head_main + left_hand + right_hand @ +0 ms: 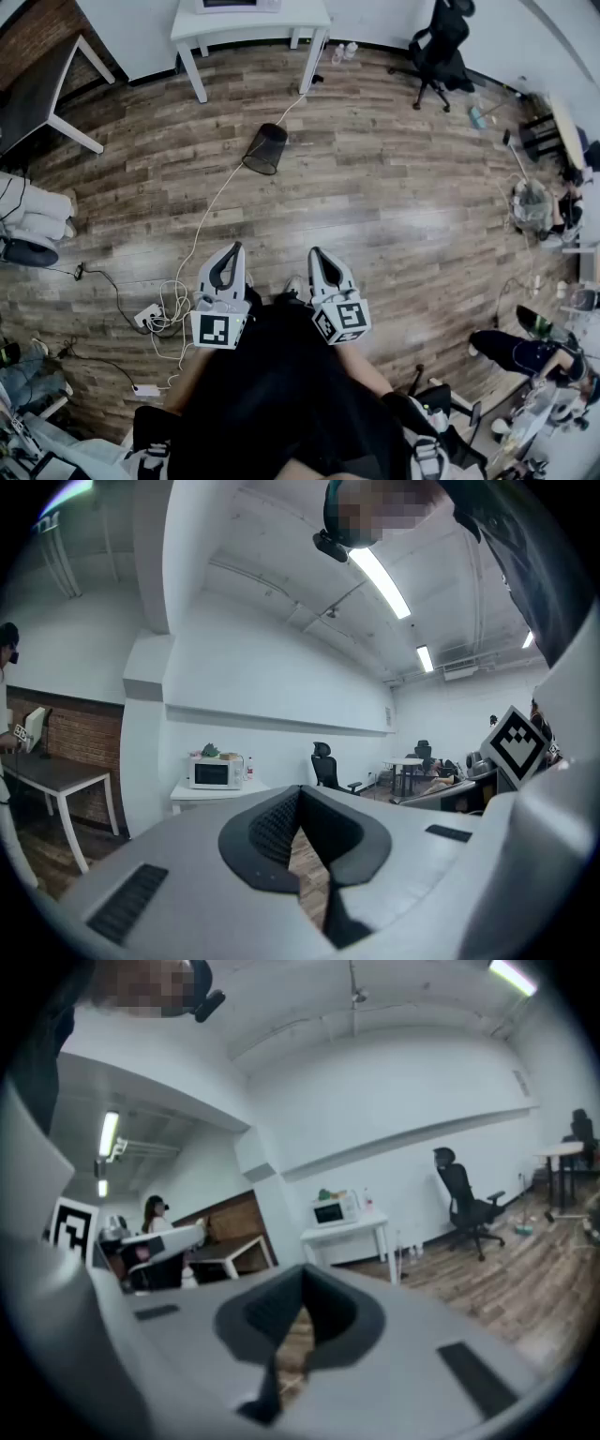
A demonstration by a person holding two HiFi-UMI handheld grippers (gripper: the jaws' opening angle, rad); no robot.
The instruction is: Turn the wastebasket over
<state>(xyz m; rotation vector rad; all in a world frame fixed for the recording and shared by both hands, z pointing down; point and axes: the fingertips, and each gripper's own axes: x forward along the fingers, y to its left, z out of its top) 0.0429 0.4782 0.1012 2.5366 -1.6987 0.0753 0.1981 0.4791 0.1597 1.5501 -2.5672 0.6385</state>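
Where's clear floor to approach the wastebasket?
Bare floor right of the wastebasket, out to the office chair, and between it and the left gripper and right gripper. Crowded left: a white cable passes it down to a power strip.

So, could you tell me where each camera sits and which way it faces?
Head view: on the person's head, facing steeply down at the floor and wastebasket; left gripper, right gripper and torso show.
Left gripper view: on that gripper, facing the microwave and office chair; its shut jaws show.
Right gripper view: likewise, facing the same two; shut jaws show.
Shared: microwave and chair.
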